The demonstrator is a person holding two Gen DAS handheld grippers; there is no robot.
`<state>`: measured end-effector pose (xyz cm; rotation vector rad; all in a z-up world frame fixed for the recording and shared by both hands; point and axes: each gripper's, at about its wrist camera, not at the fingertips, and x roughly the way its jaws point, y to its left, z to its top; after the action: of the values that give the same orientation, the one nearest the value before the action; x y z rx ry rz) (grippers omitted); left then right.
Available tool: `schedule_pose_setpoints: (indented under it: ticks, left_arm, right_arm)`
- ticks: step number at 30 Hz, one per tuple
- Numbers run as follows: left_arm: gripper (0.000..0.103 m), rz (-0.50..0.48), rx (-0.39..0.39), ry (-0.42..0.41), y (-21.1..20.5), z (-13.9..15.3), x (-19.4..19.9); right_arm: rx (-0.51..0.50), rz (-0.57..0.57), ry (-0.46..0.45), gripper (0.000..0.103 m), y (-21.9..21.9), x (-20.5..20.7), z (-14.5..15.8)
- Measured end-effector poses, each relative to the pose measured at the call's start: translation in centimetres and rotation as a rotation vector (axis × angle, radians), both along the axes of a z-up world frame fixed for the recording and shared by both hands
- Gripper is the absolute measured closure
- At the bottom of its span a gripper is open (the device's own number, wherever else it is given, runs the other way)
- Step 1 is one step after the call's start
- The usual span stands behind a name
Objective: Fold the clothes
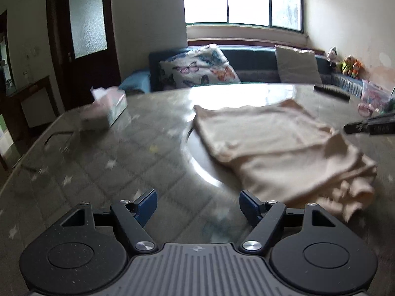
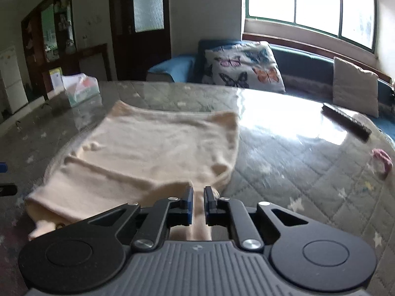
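On the glass-topped table with a grey quilted, star-printed cover beneath (image 2: 308, 172): one cream knitted garment (image 2: 160, 148), partly folded, lying flat with a thicker doubled band and bunched folds at its near edge.

Right gripper (image 2: 198, 197): black linkage arms, blue-padded fingers (image 2: 188, 202). Jaws drawn almost together, pinching a narrow strip of the cream garment's near edge; the cloth runs between the pads and back toward the gripper body. The rest of the garment spreads ahead and to the left of this gripper.

Left gripper (image 1: 197, 204): same make, jaws spread wide, nothing between them. It hangs over bare table surface; the cream garment (image 1: 284, 143) lies ahead and to its right, its bunched corner just beside the right finger (image 1: 249, 204), apart from it as far as can be seen. A dark part of the right gripper shows at the right edge of the left wrist view, beyond the garment.

Other items, placed from the garment:
- Tissue box, pale with pink and green print (image 2: 81, 88), beyond its far left corner, well apart.
- Dark oblong remote-like object (image 2: 345, 120), far right, near the table edge.
- Small pink crumpled item (image 2: 382, 162), right, near the edge.
- Blue sofa (image 2: 296, 56) behind the table, carrying a butterfly-print cushion (image 2: 244, 66) and a plain grey cushion (image 2: 355, 86).
- Window (image 2: 308, 5) above the sofa, bright.
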<state>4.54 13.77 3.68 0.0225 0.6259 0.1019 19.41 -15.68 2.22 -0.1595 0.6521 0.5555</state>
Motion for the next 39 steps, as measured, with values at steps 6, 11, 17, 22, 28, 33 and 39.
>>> schedule_pose_setpoints:
  ticks: [6,11,17,22,28,33,39]
  left_arm:
    - [0.028,-0.053,-0.027,-0.017,-2.0,0.4,4.8]
    - [0.029,-0.082,-0.009,0.013,-3.6,-0.9,8.3]
    - [0.029,-0.073,0.010,0.071,-3.6,-2.8,10.3]
    - [0.029,-0.083,0.034,0.057,-3.5,-2.7,9.9]
    - [0.028,-0.091,0.057,0.053,-3.7,-2.7,9.7]
    - [0.028,-0.116,0.077,0.027,-4.3,-1.9,8.8]
    - [0.028,-0.167,0.091,0.030,-6.0,-1.9,8.5]
  right_arm:
    - [0.000,0.070,-0.014,0.094,2.3,0.7,-0.2]
    - [-0.018,0.068,0.009,0.094,2.9,1.5,-1.6]
    - [-0.003,0.059,0.037,0.095,2.0,2.1,-2.5]
    - [-0.002,0.094,0.023,0.094,1.6,1.0,-1.5]
    - [-0.053,0.122,0.047,0.094,0.6,-0.4,-2.1]
    - [-0.072,0.139,0.026,0.094,0.5,-1.5,-1.2]
    - [-0.028,0.232,0.043,0.093,3.2,-2.2,-1.2]
